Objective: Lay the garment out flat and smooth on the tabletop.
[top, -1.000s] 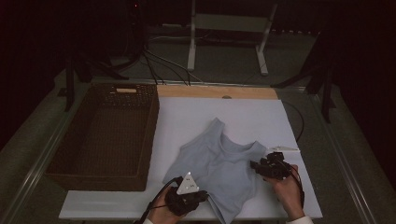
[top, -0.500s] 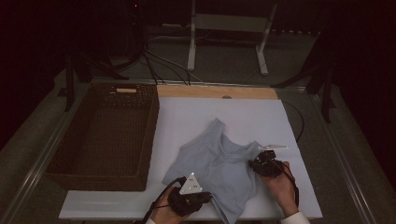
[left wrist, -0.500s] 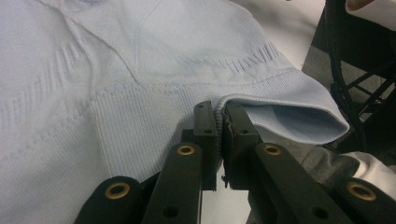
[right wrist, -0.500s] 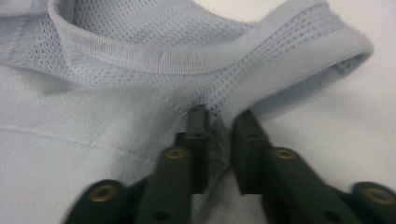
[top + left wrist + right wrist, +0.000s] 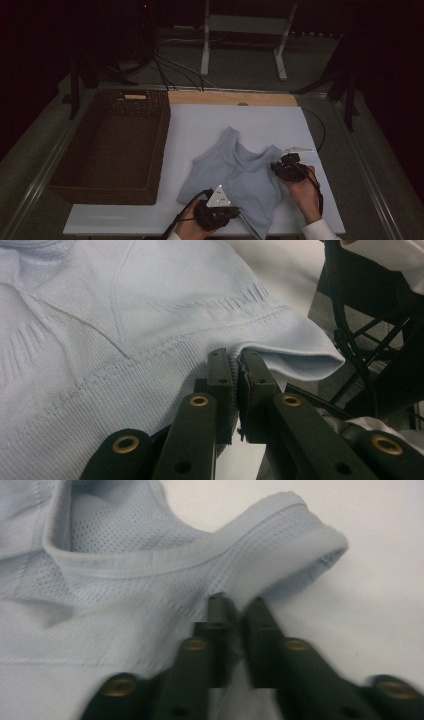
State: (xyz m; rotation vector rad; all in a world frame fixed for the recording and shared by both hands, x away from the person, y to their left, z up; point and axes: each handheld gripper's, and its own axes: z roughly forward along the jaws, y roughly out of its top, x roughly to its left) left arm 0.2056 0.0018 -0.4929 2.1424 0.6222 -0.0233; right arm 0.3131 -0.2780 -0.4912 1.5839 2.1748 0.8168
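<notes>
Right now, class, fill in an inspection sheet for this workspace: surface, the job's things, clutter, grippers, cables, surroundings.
Surface: white table top, wooden strip along its far edge.
Job's things: light blue sleeveless top lying rumpled on the table; brown wicker basket to its left, nothing inside.
Clutter: small white scrap near the right hand.
Grippers: left gripper shut on the top's hem; right gripper at the shoulder strap, jaws just reopening slightly, cloth between them, grip unclear.
Cables: black cable by the table's right edge; more on the floor behind.
Surroundings: dark; white stand behind.
</notes>
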